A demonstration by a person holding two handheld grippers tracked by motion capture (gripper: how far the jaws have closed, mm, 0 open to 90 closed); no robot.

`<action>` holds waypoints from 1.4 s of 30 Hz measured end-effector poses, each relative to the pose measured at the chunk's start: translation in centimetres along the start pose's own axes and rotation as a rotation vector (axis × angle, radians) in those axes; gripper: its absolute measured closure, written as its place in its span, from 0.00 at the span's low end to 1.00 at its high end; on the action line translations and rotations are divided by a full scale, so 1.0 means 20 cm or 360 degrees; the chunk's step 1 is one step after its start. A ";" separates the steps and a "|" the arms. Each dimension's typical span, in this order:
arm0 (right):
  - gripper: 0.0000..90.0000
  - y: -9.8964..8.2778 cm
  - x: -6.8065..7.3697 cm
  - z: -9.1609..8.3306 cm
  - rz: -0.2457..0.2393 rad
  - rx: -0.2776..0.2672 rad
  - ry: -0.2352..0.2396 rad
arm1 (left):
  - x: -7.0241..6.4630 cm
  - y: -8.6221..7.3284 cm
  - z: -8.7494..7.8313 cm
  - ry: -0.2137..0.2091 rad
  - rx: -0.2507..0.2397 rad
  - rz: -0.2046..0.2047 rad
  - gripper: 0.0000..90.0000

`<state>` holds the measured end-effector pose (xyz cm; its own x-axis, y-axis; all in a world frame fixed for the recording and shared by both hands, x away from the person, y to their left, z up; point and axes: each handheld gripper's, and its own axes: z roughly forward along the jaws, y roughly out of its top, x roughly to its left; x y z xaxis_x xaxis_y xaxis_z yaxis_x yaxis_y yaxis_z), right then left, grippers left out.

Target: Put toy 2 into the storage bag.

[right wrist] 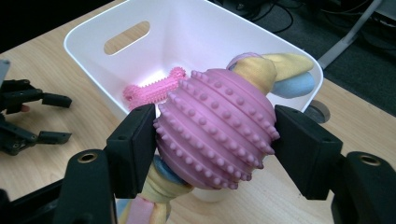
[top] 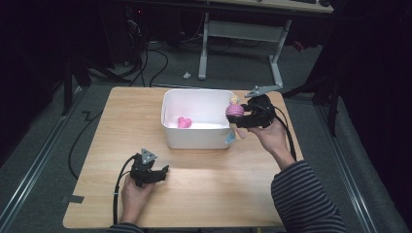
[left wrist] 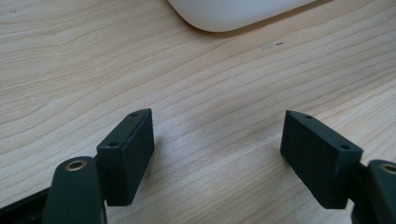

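1. The right gripper pinches a pink bumpy ball. Its two black jaws press on the ball from both sides.
2. A soft rope in yellow, blue and pink goes through the ball. It sticks out at the top and at the bottom.
3. In the high view, the right gripper holds the ball up in the air, over the right wall of the white bin. One end of the rope hangs down the outside of the bin.
4. The white bin sits near the middle of the wooden table. It has a long hole in one wall for a handle.
5. A small pink bone toy lies on the floor of the bin. In the high view, the bone toy is near the middle of the bin, well apart from the ball.
6. The left gripper rests low on the table at the near left, held in the person's left hand. It is well apart from the bin.
7. In the left gripper view, the left gripper has its jaws spread wide. Between them is bare wood. The rounded corner of the bin shows at the top of that view.
8. The person's right sleeve has dark and light stripes.
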<state>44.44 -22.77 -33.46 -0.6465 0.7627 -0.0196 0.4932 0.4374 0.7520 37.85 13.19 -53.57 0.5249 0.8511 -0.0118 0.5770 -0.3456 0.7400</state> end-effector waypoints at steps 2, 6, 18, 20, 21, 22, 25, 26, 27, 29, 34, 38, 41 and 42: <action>0.37 0.02 0.00 0.02 0.0004 0.0010 -0.0006 | 0.00 0.00 0.00 0.0000 0.0000 0.0000 0.29; 0.37 0.05 -0.01 0.06 -0.0004 0.0018 -0.0011 | 0.00 0.00 0.00 0.0000 0.0000 0.0001 0.29; 0.37 0.14 -0.04 0.19 0.0026 0.0057 -0.0035 | 0.00 0.00 0.00 -0.0001 0.0000 0.0002 0.29; 0.37 0.15 -0.04 0.22 0.0033 0.0069 -0.0032 | 0.00 0.00 0.00 -0.0001 0.0001 0.0002 0.29; 0.37 0.15 -0.04 0.23 0.0032 0.0070 -0.0026 | 0.00 0.00 0.00 0.0000 -0.0001 0.0002 0.29; 0.37 0.16 -0.03 0.25 0.0036 0.0079 -0.0022 | 0.00 0.00 0.00 -0.0001 0.0000 0.0002 0.29; 0.37 0.16 -0.02 0.28 0.0031 0.0094 -0.0011 | 0.00 0.00 0.00 0.0000 0.0000 0.0002 0.29; 0.37 0.17 -0.02 0.30 0.0037 0.0101 -0.0010 | 0.00 0.00 0.00 0.0000 0.0000 0.0002 0.29; 0.37 0.17 -0.02 0.31 0.0031 0.0105 -0.0006 | 0.00 0.00 0.00 -0.0001 -0.0001 0.0002 0.29; 0.37 0.17 -0.01 0.33 0.0027 0.0120 -0.0001 | 0.00 0.00 0.00 0.0000 0.0000 0.0002 0.29; 0.37 0.16 -0.01 0.40 0.0020 0.0158 0.0023 | 0.00 0.00 0.00 0.0000 -0.0001 0.0003 0.29; 0.37 0.16 0.01 0.44 -0.0011 0.0200 0.0043 | 0.00 0.00 0.00 -0.0001 0.0000 0.0003 0.29; 0.37 0.15 0.03 0.47 -0.0040 0.0231 0.0059 | 0.00 0.00 0.00 -0.0003 0.0000 -0.0001 0.29; 0.37 0.15 0.04 0.47 -0.0043 0.0238 0.0069 | 0.00 0.00 0.00 -0.0003 0.0000 -0.0001 0.29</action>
<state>50.93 -16.33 -37.42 -0.6838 0.7297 -0.0074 0.5543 0.5260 0.6451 37.85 13.19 -53.57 0.5255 0.8507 -0.0134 0.5775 -0.3451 0.7398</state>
